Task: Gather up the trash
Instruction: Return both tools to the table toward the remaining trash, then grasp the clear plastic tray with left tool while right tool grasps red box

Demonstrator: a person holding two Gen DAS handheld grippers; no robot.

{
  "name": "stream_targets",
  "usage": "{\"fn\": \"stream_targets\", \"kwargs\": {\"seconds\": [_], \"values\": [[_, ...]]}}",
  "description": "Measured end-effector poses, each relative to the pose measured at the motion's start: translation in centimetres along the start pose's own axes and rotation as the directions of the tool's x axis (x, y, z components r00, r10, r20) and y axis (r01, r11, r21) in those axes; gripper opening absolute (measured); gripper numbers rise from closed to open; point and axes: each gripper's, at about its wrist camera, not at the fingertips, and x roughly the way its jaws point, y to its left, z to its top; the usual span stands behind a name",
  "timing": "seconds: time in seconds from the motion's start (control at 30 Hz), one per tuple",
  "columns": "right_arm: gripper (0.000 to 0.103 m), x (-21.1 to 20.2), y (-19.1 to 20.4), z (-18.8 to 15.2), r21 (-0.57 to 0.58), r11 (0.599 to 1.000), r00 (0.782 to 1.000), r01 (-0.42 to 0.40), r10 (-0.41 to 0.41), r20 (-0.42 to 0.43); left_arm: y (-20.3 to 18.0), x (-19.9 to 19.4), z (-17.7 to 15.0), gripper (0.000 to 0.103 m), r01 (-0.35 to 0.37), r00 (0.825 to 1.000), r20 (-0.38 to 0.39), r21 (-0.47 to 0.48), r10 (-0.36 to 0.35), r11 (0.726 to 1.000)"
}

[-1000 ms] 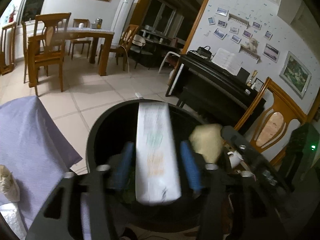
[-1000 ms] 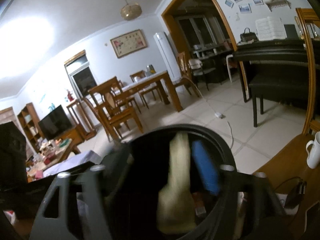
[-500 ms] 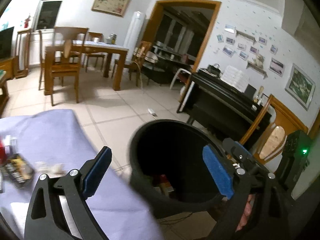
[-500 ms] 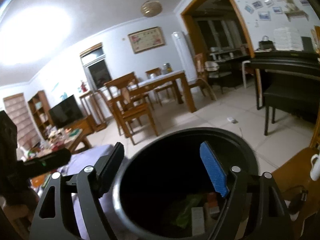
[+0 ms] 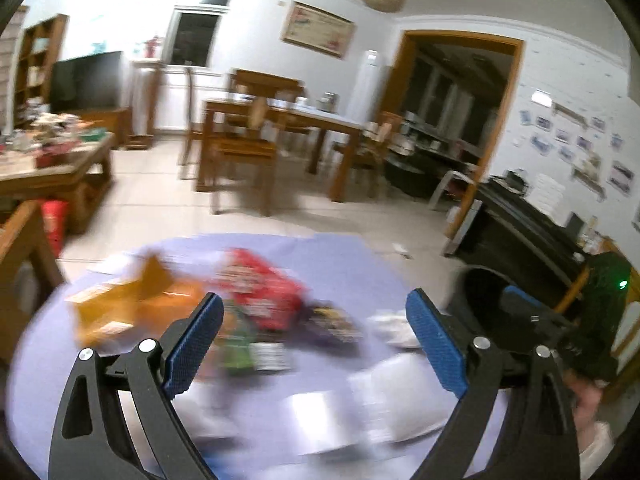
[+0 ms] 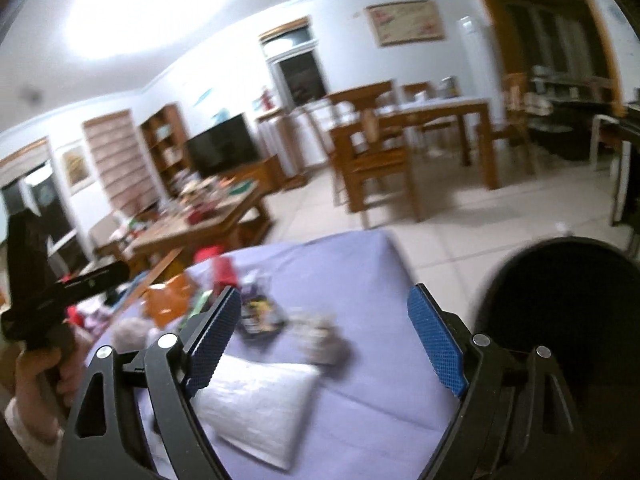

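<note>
Left gripper [image 5: 314,344]: spread wide, nothing held, above lilac-covered surface [image 5: 344,256]. Right gripper [image 6: 324,344]: spread wide, nothing held, over same surface. Trash on cloth, blurred: orange carton [image 5: 132,304] at left, red packet [image 5: 260,288] beside it, dark wrapper [image 6: 260,316] between, white bag [image 6: 256,408] nearest, partly under right gripper's left finger. Black bin [image 6: 560,320] off surface's right edge; contents not discernible.
</note>
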Motion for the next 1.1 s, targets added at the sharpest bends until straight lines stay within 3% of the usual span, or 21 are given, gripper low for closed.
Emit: {"fn": "stream_targets", "kwargs": {"seconds": [0.1,0.2,0.4,0.67,0.73,0.77,0.83,0.87,0.93,0.97,1.03,1.07,1.1], "values": [[0.084,3.6,3.6,1.3,-0.026,0.998,0.996,-0.062,0.06,-0.07,5.4,0.2,0.7,0.092,-0.08,0.996,-0.041,0.003,0.08,0.997],[0.084,7.4,7.0,2.7,-0.06,0.993,0.987,-0.103,0.094,-0.133,8.8,1.8,1.6,0.092,-0.088,0.992,-0.085,0.054,0.092,0.995],[0.084,16.2,12.2,4.8,-0.144,0.98,0.955,-0.139,0.094,-0.282,10.8,7.2,2.4,0.091,-0.046,0.977,-0.192,0.23,0.092,0.972],[0.084,24.5,14.7,4.9,-0.193,0.967,0.887,-0.168,0.063,-0.457,12.4,11.3,1.1,0.091,0.026,0.943,-0.32,0.332,0.086,0.943],[0.077,25.1,14.9,4.2,-0.203,0.962,0.875,-0.184,0.067,-0.48,12.5,12.1,0.7,0.079,0.039,0.934,-0.347,0.342,0.087,0.939],[0.068,25.2,14.4,4.1,-0.206,0.96,0.87,-0.188,0.066,-0.488,12.6,12.3,0.5,0.066,0.048,0.928,-0.363,0.338,0.083,0.94],[0.061,25.6,14.9,3.7,-0.223,0.954,0.86,-0.199,0.061,-0.506,13.0,12.4,0.3,0.06,0.046,0.929,-0.361,0.318,0.076,0.947],[0.052,25.4,14.1,3.5,-0.225,0.951,0.858,-0.211,0.069,-0.51,13.0,12.4,0.4,0.056,0.041,0.931,-0.356,0.312,0.077,0.949],[0.046,25.4,14.1,3.4,-0.239,0.944,0.856,-0.226,0.075,-0.512,13.4,12.1,0.6,0.05,0.048,0.932,-0.357,0.276,0.057,0.96],[0.035,25.2,14.4,3.4,-0.253,0.94,0.86,-0.227,0.072,-0.506,13.6,11.8,0.8,0.045,0.052,0.935,-0.353,0.256,0.043,0.965],[0.032,24.8,14.9,3.2,-0.256,0.936,0.86,-0.24,0.084,-0.503,13.8,11.0,1.1,0.034,0.053,0.944,-0.329,0.219,0.023,0.974],[0.032,24.4,14.8,3.2,-0.257,0.936,0.865,-0.241,0.087,-0.495,13.8,10.7,1.2,0.021,0.053,0.947,-0.319,0.21,0.017,0.976],[0.032,24.1,14.8,3.2,-0.256,0.936,0.869,-0.241,0.091,-0.487,13.8,10.2,1.3,0.015,0.055,0.951,-0.31,0.198,0.009,0.979]]}}
